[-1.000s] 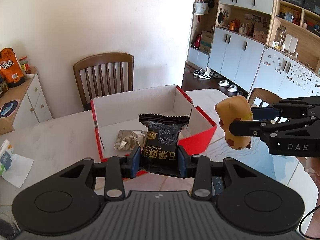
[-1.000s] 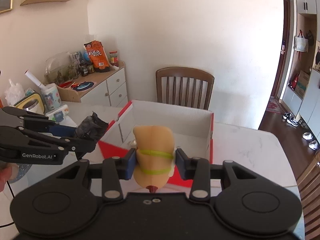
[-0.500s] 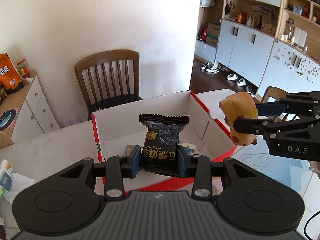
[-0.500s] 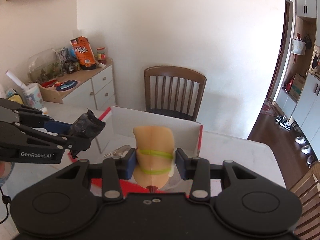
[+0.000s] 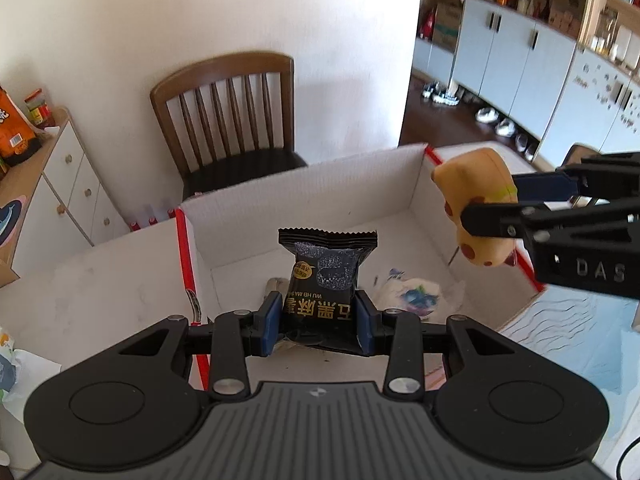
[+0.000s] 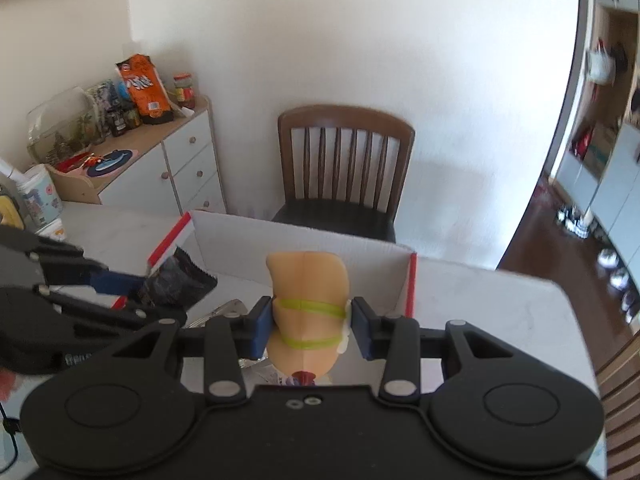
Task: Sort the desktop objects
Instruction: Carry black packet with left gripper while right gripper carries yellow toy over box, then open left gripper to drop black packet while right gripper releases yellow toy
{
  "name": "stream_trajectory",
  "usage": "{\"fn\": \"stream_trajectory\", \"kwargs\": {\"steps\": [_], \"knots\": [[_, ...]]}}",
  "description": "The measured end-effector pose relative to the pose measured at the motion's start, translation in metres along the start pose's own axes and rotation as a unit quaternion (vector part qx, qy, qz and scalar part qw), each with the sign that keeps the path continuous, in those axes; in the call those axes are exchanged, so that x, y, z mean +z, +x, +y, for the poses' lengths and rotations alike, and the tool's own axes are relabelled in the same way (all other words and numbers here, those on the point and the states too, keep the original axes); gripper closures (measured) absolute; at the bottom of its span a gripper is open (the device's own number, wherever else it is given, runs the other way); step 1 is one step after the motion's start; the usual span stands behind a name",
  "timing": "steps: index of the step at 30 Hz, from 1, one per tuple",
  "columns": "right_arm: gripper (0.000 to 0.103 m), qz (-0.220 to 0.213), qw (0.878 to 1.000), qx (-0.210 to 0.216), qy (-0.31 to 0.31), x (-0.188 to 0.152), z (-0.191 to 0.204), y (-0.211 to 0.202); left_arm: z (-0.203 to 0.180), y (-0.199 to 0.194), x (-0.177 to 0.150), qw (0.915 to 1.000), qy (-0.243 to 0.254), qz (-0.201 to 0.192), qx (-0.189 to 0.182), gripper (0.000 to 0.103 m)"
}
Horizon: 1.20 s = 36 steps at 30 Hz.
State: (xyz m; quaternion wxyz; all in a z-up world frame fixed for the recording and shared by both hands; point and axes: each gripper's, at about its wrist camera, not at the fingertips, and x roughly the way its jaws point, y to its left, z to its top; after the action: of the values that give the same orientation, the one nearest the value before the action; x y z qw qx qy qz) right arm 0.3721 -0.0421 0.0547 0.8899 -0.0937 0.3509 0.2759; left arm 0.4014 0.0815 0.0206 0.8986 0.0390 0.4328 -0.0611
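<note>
Left wrist view: the left tongs [image 5: 317,317] pinch a black snack packet [image 5: 325,280] by its lower end, blue pads tight on both sides, holding it upright over the open red-and-white box [image 5: 304,194] on the counter [image 5: 80,292]. A white wrapper with a blue print [image 5: 416,296] lies on the box floor. At right, the right tongs [image 5: 488,208] carry a tan spotted toy [image 5: 476,208] above the box's right wall.

Right wrist view: the right tongs [image 6: 310,326] clamp the tan toy [image 6: 308,312], ringed by green bands, over the box [image 6: 320,248]. At left, the left tongs [image 6: 132,292] grip the packet [image 6: 176,282] just over the box's left wall, a wooden chair [image 6: 344,168] behind
</note>
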Motion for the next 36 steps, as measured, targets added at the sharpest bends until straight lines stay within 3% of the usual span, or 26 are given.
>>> {"fn": "stream_trajectory", "kwargs": {"steps": [6, 19, 30, 36], "knots": [[0.063, 0.028, 0.999, -0.002, 0.023, -0.002, -0.002, 0.034, 0.000, 0.026, 0.000, 0.9997, 0.006, 0.024, 0.008, 0.066], [0.063, 0.080, 0.997, -0.018, 0.012, -0.019, 0.001, 0.086, 0.005, 0.069, -0.006, 0.9970, 0.006, 0.076, 0.015, 0.066], [0.061, 0.091, 0.995, -0.024, 0.010, -0.026, 0.005, 0.096, 0.005, 0.089, -0.015, 0.9935, 0.005, 0.113, 0.009, 0.066], [0.059, 0.093, 0.995, -0.031, 0.012, -0.025, 0.006, 0.096, 0.006, 0.087, -0.016, 0.9938, -0.001, 0.111, 0.010, 0.066]]}}
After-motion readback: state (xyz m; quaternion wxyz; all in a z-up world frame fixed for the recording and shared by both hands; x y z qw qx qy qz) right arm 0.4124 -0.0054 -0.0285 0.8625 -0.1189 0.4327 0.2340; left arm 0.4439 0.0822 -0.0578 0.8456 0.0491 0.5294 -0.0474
